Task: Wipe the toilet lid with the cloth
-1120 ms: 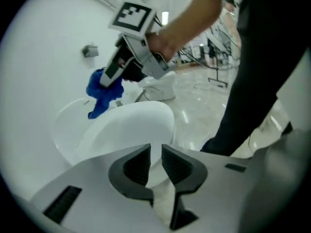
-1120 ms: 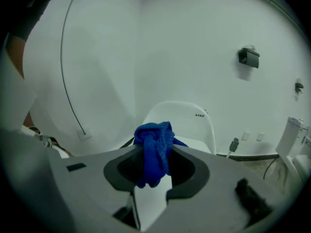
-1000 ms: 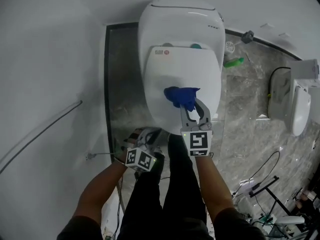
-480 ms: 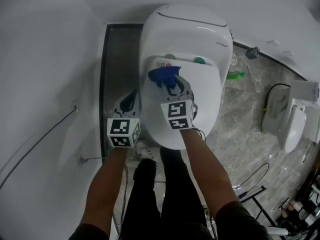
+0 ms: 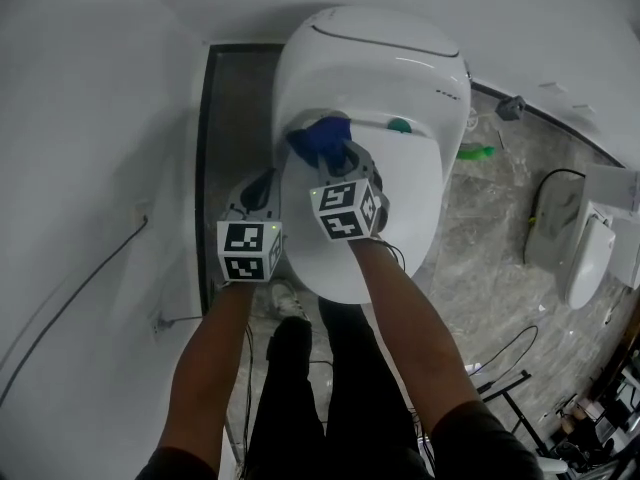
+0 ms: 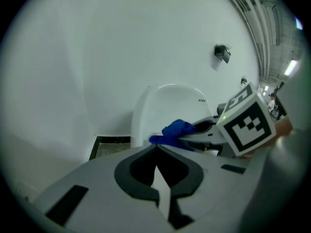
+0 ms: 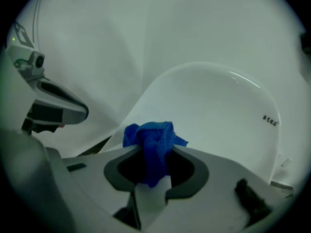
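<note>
A view from above shows a person standing in front of a white toilet, both arms stretched forward, a two-jaw gripper in each hand. The toilet lid (image 5: 400, 208) is closed and fills the middle of the scene, with the rounded white body of the toilet (image 5: 380, 58) behind it against a white wall.

The right gripper (image 5: 333, 156) reaches over the rear left part of the lid. Its jaws are clamped on a bunched blue cloth (image 5: 320, 140). The right gripper view shows the fabric pinched between the jaws, with a crumpled wad sticking out past the tips. The cloth sits at the back of the lid, near the hinge line. It seems to press on the white surface there, though the gripper covers the spot where they would meet.

The left gripper (image 5: 260, 186) hangs just beside the toilet's left edge, over a dark strip of floor (image 5: 235, 118), and grips nothing. The left gripper view shows its jaws pressed together, tip to tip, with the blue cloth and the right gripper's marker cube (image 6: 248, 123) ahead and to the right.

To the right, on grey marbled floor, lie a small green object (image 5: 475, 152) and, further off, a second white toilet (image 5: 580, 248).
</note>
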A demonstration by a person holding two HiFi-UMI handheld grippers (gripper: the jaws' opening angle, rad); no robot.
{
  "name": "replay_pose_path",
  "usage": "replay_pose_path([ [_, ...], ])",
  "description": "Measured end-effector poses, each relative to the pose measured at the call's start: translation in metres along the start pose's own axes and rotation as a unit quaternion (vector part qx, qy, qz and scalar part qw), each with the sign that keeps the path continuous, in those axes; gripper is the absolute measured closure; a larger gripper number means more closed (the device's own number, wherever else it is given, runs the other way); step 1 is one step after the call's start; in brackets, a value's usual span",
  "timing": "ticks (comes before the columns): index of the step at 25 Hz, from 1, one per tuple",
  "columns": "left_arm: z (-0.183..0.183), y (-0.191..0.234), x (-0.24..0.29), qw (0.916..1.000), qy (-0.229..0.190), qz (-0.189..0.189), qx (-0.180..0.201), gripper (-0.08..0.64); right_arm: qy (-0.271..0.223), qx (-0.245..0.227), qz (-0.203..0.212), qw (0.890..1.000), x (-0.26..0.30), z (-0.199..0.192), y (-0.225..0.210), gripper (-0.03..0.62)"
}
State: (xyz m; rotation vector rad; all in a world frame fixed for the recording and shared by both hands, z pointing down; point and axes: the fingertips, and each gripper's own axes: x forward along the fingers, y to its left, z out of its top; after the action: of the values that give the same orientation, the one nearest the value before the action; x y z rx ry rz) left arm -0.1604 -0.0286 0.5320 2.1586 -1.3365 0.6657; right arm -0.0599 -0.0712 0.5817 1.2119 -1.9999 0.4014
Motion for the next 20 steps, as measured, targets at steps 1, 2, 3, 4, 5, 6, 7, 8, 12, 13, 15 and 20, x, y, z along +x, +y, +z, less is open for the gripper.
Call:
replay_pose_path([
  [1,-0.005,-0.004,0.004,0.9999,0.009,0.0,0.006,0.549,0.0,0.005,-0.008,1.0,-0.002,-0.003,-0.006,0.479],
  [2,-0.008,-0.009,0.007,0.9998,0.017,0.0,0.014,0.549,0.0,0.012,-0.016,1.0,-0.005,-0.006,-0.013,0.479],
  [3,-0.01,-0.014,0.01,0.9995,0.022,-0.002,0.021,0.549,-0.001,0.018,-0.025,1.0,-0.008,-0.01,-0.021,0.479],
  [4,-0.01,-0.02,0.012,0.9993,0.025,-0.005,0.026,0.549,-0.002,0.026,-0.033,0.999,-0.011,-0.015,-0.03,0.479],
  [5,-0.01,-0.025,0.014,0.9993,0.026,-0.009,0.026,0.549,-0.003,0.034,-0.041,0.999,-0.015,-0.02,-0.039,0.479],
  [6,-0.01,-0.03,0.016,0.9992,0.027,-0.013,0.025,0.549,-0.004,0.041,-0.051,0.998,-0.019,-0.026,-0.049,0.479],
  [7,-0.01,-0.035,0.019,0.9992,0.029,-0.016,0.024,0.549,-0.006,0.048,-0.063,0.997,-0.023,-0.032,-0.059,0.479],
  [8,-0.01,-0.039,0.022,0.999,0.031,-0.02,0.026,0.549,-0.008,0.054,-0.077,0.996,-0.027,-0.039,-0.071,0.479],
  [12,-0.005,-0.063,0.038,0.9977,0.035,-0.034,0.048,0.549,-0.017,0.089,-0.134,0.987,-0.049,-0.073,-0.121,0.48],
  [13,-0.001,-0.07,0.042,0.9976,0.033,-0.039,0.048,0.549,-0.018,0.097,-0.148,0.984,-0.055,-0.083,-0.133,0.48],
  [15,0.005,-0.082,0.047,0.9975,0.027,-0.048,0.044,0.549,-0.021,0.111,-0.171,0.979,-0.066,-0.099,-0.155,0.48],
  [20,0.014,-0.097,0.051,0.9975,0.023,-0.056,0.038,0.549,-0.012,0.15,-0.198,0.969,-0.081,-0.13,-0.186,0.48],
])
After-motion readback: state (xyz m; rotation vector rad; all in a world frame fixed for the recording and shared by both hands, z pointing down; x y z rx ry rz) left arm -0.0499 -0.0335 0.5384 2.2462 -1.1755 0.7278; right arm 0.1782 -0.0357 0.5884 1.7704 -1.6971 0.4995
